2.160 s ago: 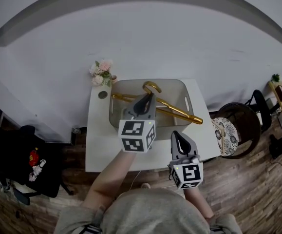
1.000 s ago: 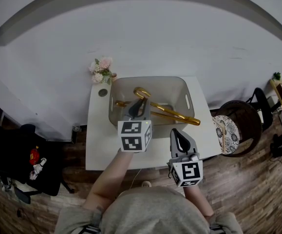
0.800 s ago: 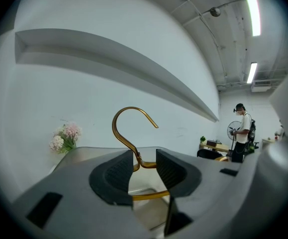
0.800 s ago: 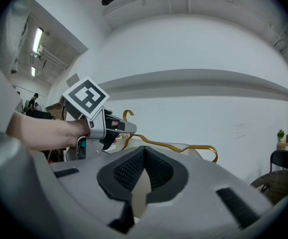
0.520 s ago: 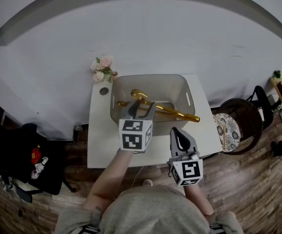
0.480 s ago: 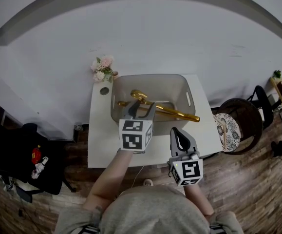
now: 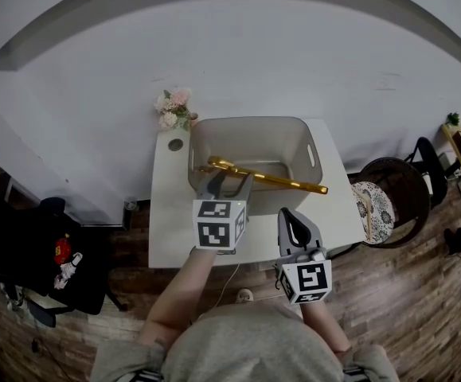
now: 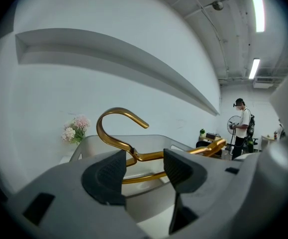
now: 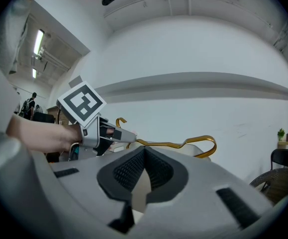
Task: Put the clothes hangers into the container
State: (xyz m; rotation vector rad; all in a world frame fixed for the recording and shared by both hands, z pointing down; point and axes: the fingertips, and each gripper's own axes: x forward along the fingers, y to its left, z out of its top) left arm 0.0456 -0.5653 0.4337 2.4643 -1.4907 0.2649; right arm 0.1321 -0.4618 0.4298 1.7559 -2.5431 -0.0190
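White table [image 7: 169,213], gold hanger [image 7: 279,181] across grey container [image 7: 250,122]

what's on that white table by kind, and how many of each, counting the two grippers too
gold clothes hanger: 1
grey container: 1
flower bunch: 1
small round disc: 1
grippers, the left gripper and the right gripper: 2
total: 6
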